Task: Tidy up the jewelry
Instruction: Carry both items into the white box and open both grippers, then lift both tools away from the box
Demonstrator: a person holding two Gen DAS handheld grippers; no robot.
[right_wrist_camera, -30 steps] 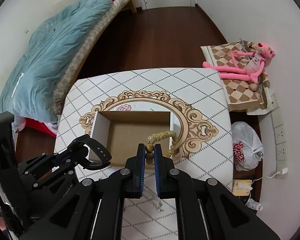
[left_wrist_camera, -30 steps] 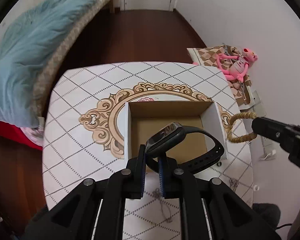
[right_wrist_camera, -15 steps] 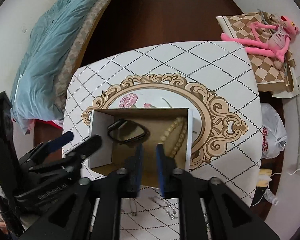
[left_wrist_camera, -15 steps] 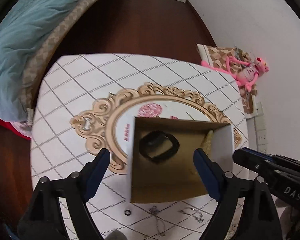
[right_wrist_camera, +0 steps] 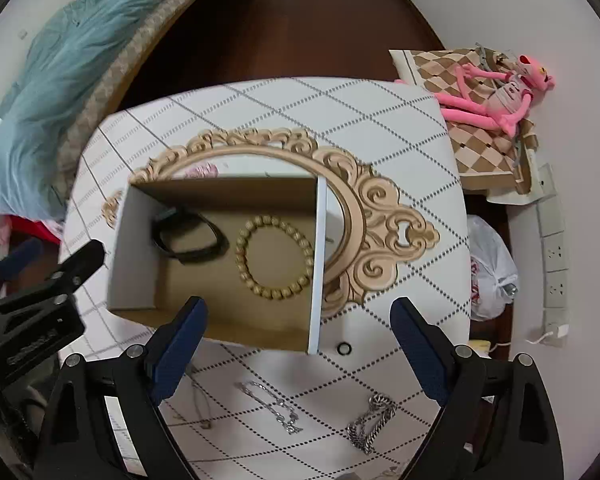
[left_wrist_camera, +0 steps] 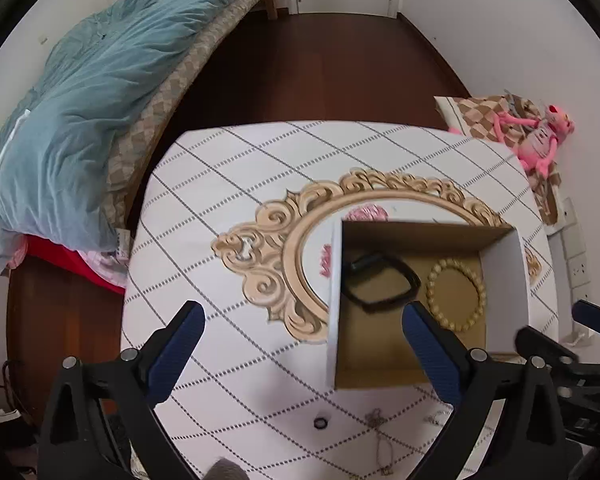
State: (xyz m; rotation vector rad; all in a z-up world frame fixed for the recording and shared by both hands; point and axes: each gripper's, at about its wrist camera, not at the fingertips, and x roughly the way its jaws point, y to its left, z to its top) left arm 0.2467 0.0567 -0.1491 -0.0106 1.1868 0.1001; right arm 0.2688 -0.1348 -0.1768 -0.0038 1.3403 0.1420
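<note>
An open cardboard box [right_wrist_camera: 220, 196] stands on the patterned table; it also shows in the left wrist view [left_wrist_camera: 504, 264]. Inside lie a black watch [right_wrist_camera: 188, 238] [left_wrist_camera: 380, 284] and a beige bead bracelet [right_wrist_camera: 275, 262] [left_wrist_camera: 456, 294]. On the table in front of the box lie a small black ring [right_wrist_camera: 344, 348] [left_wrist_camera: 320, 423], a thin silver chain [right_wrist_camera: 272, 404], a thick silver chain bracelet [right_wrist_camera: 370, 424] and a fine necklace [right_wrist_camera: 200, 404]. My left gripper [left_wrist_camera: 300, 356] is open and empty above the table, left of the box. My right gripper [right_wrist_camera: 298, 350] is open and empty above the box's near wall.
The table [right_wrist_camera: 400, 128] has a white quilted top with a gold ornate print. A bed with a blue duvet [left_wrist_camera: 80, 100] is at the left. A pink plush toy [right_wrist_camera: 496, 92] lies on a checked cushion at the right, and a plastic bag [right_wrist_camera: 492, 268] sits on the floor.
Both grippers opened: the left let the watch go into the box and the right let the bead bracelet go beside it. Both then drew back above the table.
</note>
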